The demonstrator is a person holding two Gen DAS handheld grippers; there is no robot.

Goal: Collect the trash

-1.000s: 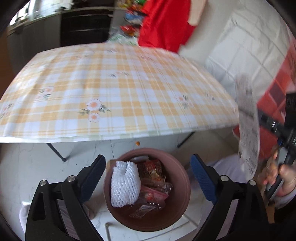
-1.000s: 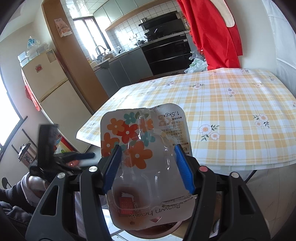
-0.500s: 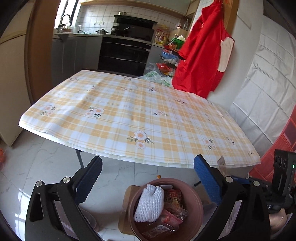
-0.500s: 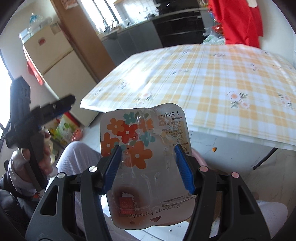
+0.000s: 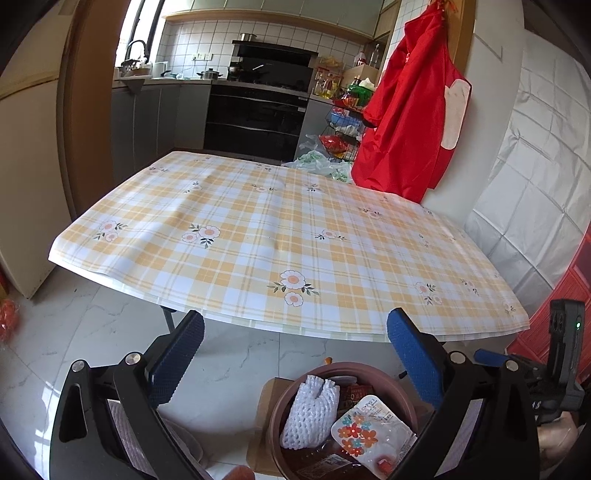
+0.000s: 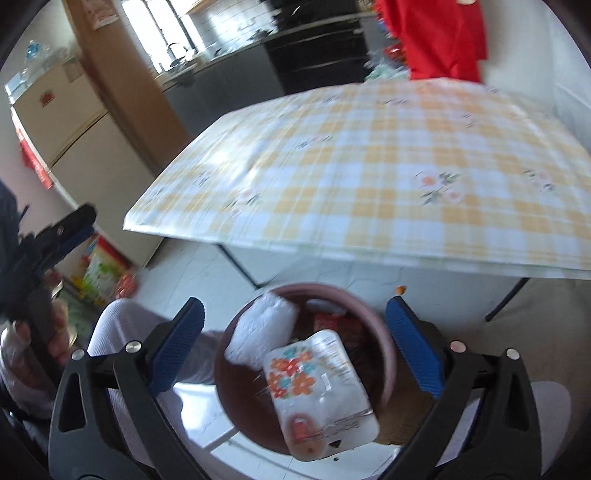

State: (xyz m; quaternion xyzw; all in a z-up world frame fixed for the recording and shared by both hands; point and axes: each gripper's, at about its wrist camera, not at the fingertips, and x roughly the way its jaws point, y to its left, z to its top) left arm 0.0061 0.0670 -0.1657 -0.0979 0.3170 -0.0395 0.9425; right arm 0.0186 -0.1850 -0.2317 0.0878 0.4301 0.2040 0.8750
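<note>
Your right claw (image 6: pixel 293 360): jaws opening, flowered packet (image 6: pixel 319 395) released since half a second ago, now dropping into bin (image 6: pixel 388 339). Your left claw (image 5: pixel 295 363): spread, empty.

Right hand-held gripper (image 6: pixel 293 341) jaws opening, empty

A table (image 5: pixel 280 240) under a yellow-and-white checked cloth with small flowers fills the middle of the room, standing on a pale marble-look floor (image 5: pixel 74 325). Behind it runs a kitchen with grey cabinets (image 5: pixel 147 114), a black oven (image 5: pixel 255 118) and white wall tiles (image 5: pixel 207 40). Daylight comes in through a window (image 5: pixel 140 26) at the left. A red apron (image 5: pixel 410 122) hangs on the right wall, and a cream fridge (image 6: pixel 70 136) stands at the left
</note>
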